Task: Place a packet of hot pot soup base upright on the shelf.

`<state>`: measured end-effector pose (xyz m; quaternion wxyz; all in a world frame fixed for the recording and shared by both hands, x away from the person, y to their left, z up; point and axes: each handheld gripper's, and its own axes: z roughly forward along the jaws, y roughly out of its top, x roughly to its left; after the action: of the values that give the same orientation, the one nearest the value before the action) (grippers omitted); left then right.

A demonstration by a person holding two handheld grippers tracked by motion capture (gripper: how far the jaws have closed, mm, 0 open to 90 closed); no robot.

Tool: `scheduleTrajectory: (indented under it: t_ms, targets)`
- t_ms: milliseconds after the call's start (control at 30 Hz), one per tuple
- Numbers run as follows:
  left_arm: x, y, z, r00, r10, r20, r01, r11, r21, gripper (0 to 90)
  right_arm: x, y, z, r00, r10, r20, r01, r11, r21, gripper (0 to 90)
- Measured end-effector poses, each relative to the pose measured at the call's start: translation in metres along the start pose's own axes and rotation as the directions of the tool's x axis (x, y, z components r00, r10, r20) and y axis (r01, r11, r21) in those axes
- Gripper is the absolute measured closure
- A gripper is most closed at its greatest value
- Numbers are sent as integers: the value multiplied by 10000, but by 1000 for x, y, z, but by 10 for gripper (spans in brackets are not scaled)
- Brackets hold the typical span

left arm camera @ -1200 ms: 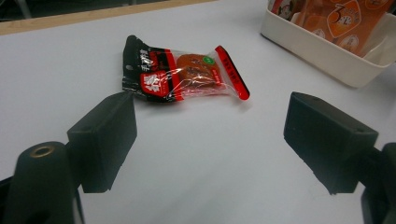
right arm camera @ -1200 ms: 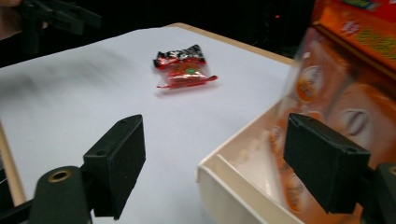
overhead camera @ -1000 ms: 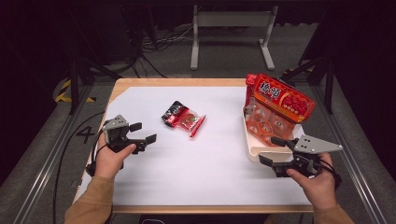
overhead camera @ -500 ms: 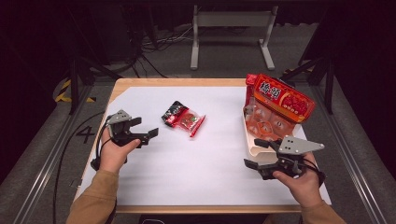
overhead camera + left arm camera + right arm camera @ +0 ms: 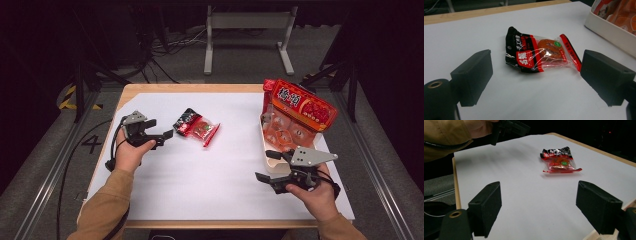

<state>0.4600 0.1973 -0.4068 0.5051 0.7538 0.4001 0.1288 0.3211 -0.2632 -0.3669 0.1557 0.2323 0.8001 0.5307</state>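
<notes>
A small snack packet [image 5: 196, 127], black and red with a clear window over an orange piece, lies flat on the white table. My left gripper [image 5: 167, 135] is open, its tips just left of the packet [image 5: 541, 53] and pointing at it. My right gripper [image 5: 264, 165] is open near the front right, beside the white tray [image 5: 267, 161], and looks across the table at the packet [image 5: 559, 160]. Nothing sits between either pair of jaws.
The white tray [image 5: 604, 27] at the right edge holds a large red snack bag [image 5: 300, 106] and several orange packets. The table [image 5: 225, 190] is covered in white, with a wooden rim. Black cables trail off its left side.
My left gripper has moved right, toward the packet. My right gripper has shifted left and forward, away from the tray's front corner.
</notes>
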Motion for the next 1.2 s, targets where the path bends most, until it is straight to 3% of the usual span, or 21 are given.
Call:
scheduleTrajectory:
  t_ms: [167,267,333,400,500,733,967,1200]
  targets:
    - [6,2,14,9985,-538,84,537,9985,48,125,0,-1,1,10000,0,-40,0,10000,33,214]
    - [8,3,23,9977,-664,120,663,9977,129,129,0,-1,2,10000,-15,-60,15,10000,49,214]
    - [10,4,31,9996,-284,20,283,9996,66,140,1,-2,2,9999,-28,-104,29,10000,79,214]
    - [11,4,34,9997,-247,-74,247,9997,29,144,1,-2,2,9999,-44,-91,45,9999,93,214]
    - [16,4,40,9987,-489,-150,491,9987,129,146,0,-3,2,10000,-59,-49,60,9999,107,214]
    - [23,3,51,9976,-642,-251,655,9964,531,149,0,-5,1,10000,-56,-31,57,9998,175,214]
    - [25,2,61,9974,-721,-63,724,9921,1028,138,1,-6,-1,10000,-73,53,73,9999,152,215]
    - [27,2,68,9949,-926,-388,971,9855,1389,141,1,-8,0,10000,6,-3,-6,9998,221,212]
